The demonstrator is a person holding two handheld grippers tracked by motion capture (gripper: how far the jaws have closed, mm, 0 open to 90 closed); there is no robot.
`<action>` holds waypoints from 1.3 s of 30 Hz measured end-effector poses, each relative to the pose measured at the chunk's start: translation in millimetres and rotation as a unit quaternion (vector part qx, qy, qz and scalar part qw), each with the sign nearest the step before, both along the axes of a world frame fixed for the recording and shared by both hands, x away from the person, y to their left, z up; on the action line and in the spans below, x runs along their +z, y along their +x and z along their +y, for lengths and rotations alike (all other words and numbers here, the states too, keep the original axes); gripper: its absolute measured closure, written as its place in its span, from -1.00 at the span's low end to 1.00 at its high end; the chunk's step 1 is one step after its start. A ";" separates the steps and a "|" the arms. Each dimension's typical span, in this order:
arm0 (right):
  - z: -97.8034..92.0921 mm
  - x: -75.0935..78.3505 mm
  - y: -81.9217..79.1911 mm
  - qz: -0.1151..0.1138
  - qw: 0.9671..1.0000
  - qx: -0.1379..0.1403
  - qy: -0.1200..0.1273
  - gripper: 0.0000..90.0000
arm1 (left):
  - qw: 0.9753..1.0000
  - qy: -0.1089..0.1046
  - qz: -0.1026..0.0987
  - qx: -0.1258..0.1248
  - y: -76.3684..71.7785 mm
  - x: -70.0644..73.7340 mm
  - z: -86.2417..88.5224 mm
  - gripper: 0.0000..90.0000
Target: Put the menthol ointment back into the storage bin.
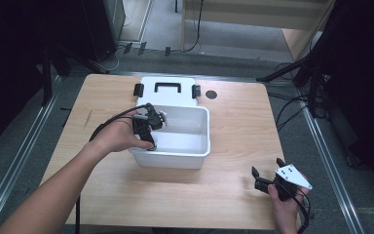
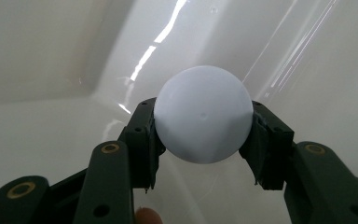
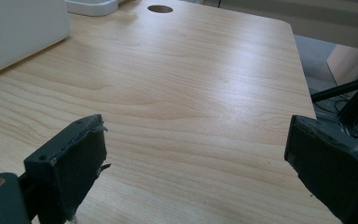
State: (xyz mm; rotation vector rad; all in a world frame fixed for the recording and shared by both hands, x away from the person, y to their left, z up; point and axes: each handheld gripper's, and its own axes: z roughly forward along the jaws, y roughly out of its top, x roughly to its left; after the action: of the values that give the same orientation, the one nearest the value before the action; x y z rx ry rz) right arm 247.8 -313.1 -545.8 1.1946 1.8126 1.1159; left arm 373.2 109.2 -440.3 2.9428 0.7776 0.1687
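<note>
A pale ball (image 2: 203, 121) is clamped by the left gripper (image 2: 204, 140) inside the white bin (image 1: 202, 146). Either release or lifting out is judged next; the right gripper (image 3: 196, 163) is held wide, empty.

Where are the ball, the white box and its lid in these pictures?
Ball (image 2: 203, 114): left gripper view, middle of its round face, between the claw's jaws.
Box (image 1: 202, 152): high view, front right rim.
Lid (image 1: 146, 92): high view, flat white top left of its black handle.

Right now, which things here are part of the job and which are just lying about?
In play:
white ball, clamped in the left gripper
white bin, where that gripper reaches

Idle:
bin lid behind the bin
right gripper, open over bare table
</note>
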 end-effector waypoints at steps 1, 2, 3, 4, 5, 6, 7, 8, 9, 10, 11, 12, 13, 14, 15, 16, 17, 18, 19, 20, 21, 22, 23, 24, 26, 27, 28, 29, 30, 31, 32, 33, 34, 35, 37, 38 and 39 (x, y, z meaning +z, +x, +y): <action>0.0 0.0 0.0 0.000 1.000 0.000 0.000 -0.88 | 1.000 0.002 -0.003 0.000 -0.4 -0.4 -0.4 0.15; 0.0 0.0 -0.1 0.000 1.000 0.000 0.000 -0.88 | 1.000 0.004 -0.004 -0.002 -0.5 -0.5 -0.8 0.15; 0.1 0.0 -0.1 0.000 1.000 0.000 0.000 -0.88 | 1.000 0.007 -0.008 -0.002 -0.8 -0.6 -1.5 0.15; 0.1 0.0 -0.1 0.000 1.000 0.000 0.000 -0.88 | 1.000 0.007 -0.011 -0.004 -0.8 -0.7 -2.1 0.15; 0.1 0.0 -0.1 0.000 1.000 0.000 0.000 -0.88 | 1.000 0.005 -0.012 -0.004 -0.3 -0.2 -2.6 0.15; 0.0 0.0 0.0 0.000 1.000 0.000 0.000 -0.88 | 1.000 0.002 -0.013 -0.004 0.0 0.1 -3.0 0.15; 0.0 0.0 0.0 0.000 1.000 0.000 0.000 -0.88 | 1.000 -0.003 -0.014 -0.004 0.0 1.8 -4.1 0.15; 0.0 0.0 0.0 0.000 1.000 0.000 0.000 -0.88 | 1.000 -0.006 -0.015 -0.007 -0.3 3.3 -5.0 0.15; 0.0 0.0 0.0 0.000 1.000 0.000 0.000 -0.88 | 1.000 -0.012 -0.017 -0.008 -1.4 5.9 -7.0 0.15; -0.1 0.0 0.0 0.000 1.000 0.000 0.001 -0.88 | 1.000 -0.016 -0.016 -0.011 -1.8 7.8 -8.5 0.15; -0.2 0.0 0.1 0.000 1.000 0.000 0.001 -0.88 | 1.000 -0.017 -0.014 -0.012 -2.3 8.7 -9.9 0.15; -0.1 0.0 0.2 0.000 1.000 0.000 0.001 -0.88 | 1.000 -0.015 -0.012 -0.015 -2.9 8.5 -11.8 0.15; 0.0 -0.1 0.4 0.000 1.000 0.001 -0.001 -0.88 | 1.000 -0.012 -0.011 -0.017 -2.9 7.6 -12.7 0.15; 0.1 0.0 0.2 0.000 1.000 0.001 -0.002 -0.88 | 1.000 -0.008 -0.011 -0.020 -2.9 5.8 -13.7 0.15; 0.3 -0.1 0.1 -0.001 1.000 0.001 -0.003 -0.88 | 1.000 -0.001 -0.008 -0.022 -2.4 2.9 -14.4 0.15; 0.4 -0.1 0.0 -0.001 1.000 0.001 -0.002 -0.88 | 1.000 0.003 -0.006 -0.022 -1.9 1.0 -14.6 0.15; 0.3 0.0 0.0 -0.001 1.000 0.001 -0.002 -0.88 | 1.000 0.008 -0.003 -0.019 -1.2 -2.4 -14.4 0.15; 0.1 0.0 -0.1 0.000 1.000 0.000 0.000 -0.88 | 1.000 0.010 0.000 -0.017 -0.6 -4.7 -14.2 0.15; 0.0 0.0 -0.1 0.000 1.000 0.000 0.000 -0.88 | 1.000 0.011 0.005 -0.019 0.2 -6.5 -13.8 0.15; -0.1 0.0 -0.1 0.000 1.000 0.001 0.000 -0.88 | 1.000 0.012 0.009 -0.016 0.4 -7.7 -13.7 0.15; 0.0 0.0 -0.1 0.000 1.000 0.001 0.000 -0.88 | 1.000 0.014 0.014 -0.016 0.8 -9.0 -13.4 0.15; 0.0 0.0 -0.1 0.000 1.000 0.001 0.000 -0.88 | 1.000 0.013 0.019 -0.015 1.7 -10.4 -13.0 0.15; 0.1 0.0 -0.1 0.000 1.000 0.001 -0.001 -0.88 | 1.000 0.013 0.024 -0.010 2.3 -11.4 -12.8 0.15; 0.1 0.0 0.0 -0.001 1.000 0.001 -0.001 -0.88 | 1.000 0.014 0.025 -0.009 2.9 -12.3 -12.4 0.15; 0.1 0.0 -0.1 0.000 1.000 0.001 -0.001 -0.88 | 0.999 0.016 0.030 -0.004 4.2 -14.2 -12.1 0.15; 0.1 0.0 -0.1 0.000 1.000 0.001 -0.001 -0.88 | 0.999 0.015 0.033 -0.001 4.8 -15.7 -11.9 0.15; 0.1 0.0 -0.1 -0.001 1.000 0.002 -0.001 -0.88 | 0.999 0.016 0.035 0.001 5.6 -17.3 -11.7 0.15; 0.1 0.0 0.0 -0.001 1.000 0.002 -0.001 -0.88 | 0.999 0.017 0.033 -0.001 6.4 -18.9 -11.4 0.15; 0.1 0.0 0.0 -0.001 1.000 0.002 -0.002 -0.88 | 0.999 0.017 0.035 0.000 6.8 -20.0 -11.3 0.15; 0.2 0.0 0.0 -0.001 1.000 0.002 -0.002 -0.88 | 0.999 0.021 0.039 0.003 7.8 -21.1 -11.2 0.15; 0.2 0.0 0.0 0.000 1.000 0.002 -0.002 -0.88 | 0.999 0.020 0.040 0.006 7.9 -21.2 -11.3 0.15; 0.2 0.0 0.0 -0.001 1.000 0.002 -0.002 -0.88 | 0.999 0.022 0.041 0.007 8.2 -21.2 -11.6 0.15; 0.2 0.0 0.0 0.000 1.000 0.001 -0.002 -0.88 | 0.999 0.022 0.042 0.010 8.1 -21.8 -11.8 0.15; 0.2 0.0 0.1 0.000 1.000 0.002 -0.001 -0.88 | 0.999 0.026 0.045 0.012 8.3 -21.9 -12.4 0.15; 0.2 -0.1 0.1 -0.001 1.000 0.002 -0.002 -0.88 | 0.998 0.032 0.047 0.014 8.8 -23.0 -13.3 0.15; 0.2 0.0 0.1 -0.001 1.000 0.002 -0.002 -0.88 | 0.998 0.034 0.048 0.016 8.9 -23.3 -13.8 0.15; 0.3 -0.1 0.1 -0.001 1.000 0.002 -0.002 -0.88 | 0.998 0.036 0.048 0.019 9.1 -23.6 -14.3 0.15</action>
State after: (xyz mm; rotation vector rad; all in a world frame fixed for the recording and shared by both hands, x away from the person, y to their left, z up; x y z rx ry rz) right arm 247.9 -312.9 -545.9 1.1876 1.8161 1.1147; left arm 382.3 94.9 -463.9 3.0258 0.8572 0.0606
